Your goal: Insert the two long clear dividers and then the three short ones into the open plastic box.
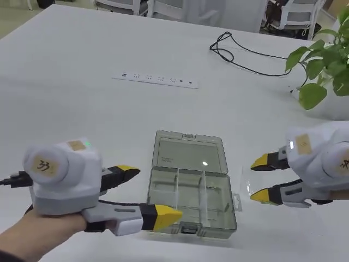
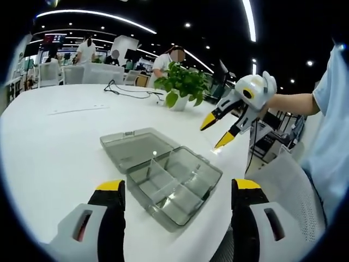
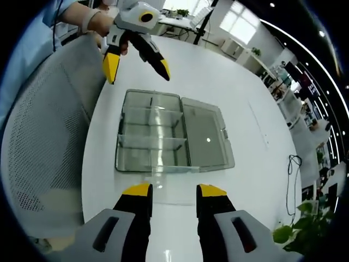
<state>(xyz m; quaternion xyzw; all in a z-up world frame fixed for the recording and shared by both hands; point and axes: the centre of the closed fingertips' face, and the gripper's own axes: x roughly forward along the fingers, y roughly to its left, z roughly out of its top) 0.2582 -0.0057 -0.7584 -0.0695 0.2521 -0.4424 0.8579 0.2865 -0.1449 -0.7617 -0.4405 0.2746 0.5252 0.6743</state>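
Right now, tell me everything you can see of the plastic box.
The box is clear, grey-tinted plastic, rectangular and shallow. It lies open on the white table, with its lid folded back flat on the far side, hinged to the base. Thin clear dividers stand upright in the base and split it into compartments; their exact count is hard to tell. A small latch sits on the near wall. Only the table touches it.

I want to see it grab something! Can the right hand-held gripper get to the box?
Probably yes. The right hand-held gripper hovers open beside the box, jaws pointing at it, and nothing I can see on the table between them blocks the way.
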